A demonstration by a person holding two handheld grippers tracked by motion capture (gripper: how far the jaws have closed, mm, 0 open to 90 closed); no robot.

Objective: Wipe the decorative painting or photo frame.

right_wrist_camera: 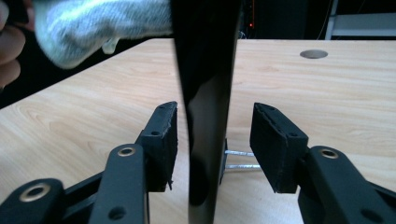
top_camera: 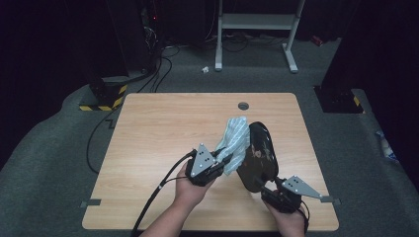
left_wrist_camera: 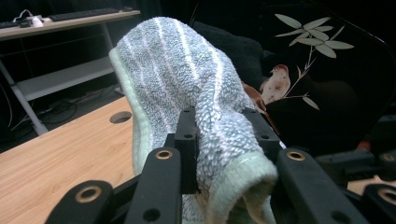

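While black lacquered tray (top_camera: 259, 157) stands on edge over worktop (top_camera: 158, 128), striped towel (top_camera: 236, 140) lies against its face. Left gripper (top_camera: 223, 160) fingers (left_wrist_camera: 187, 140) clamped tight on towel's bunched hem. Right gripper (right_wrist_camera: 212, 144) fingers (right_wrist_camera: 275, 144) part open, straddling tray's thin edge; pads clear of it on both sides.

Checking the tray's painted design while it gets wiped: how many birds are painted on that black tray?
2. One pale bird perches on the branch of the black lacquer tray; a reddish-brown bird sits just left of it, partly hidden behind the striped towel. More may be hidden.
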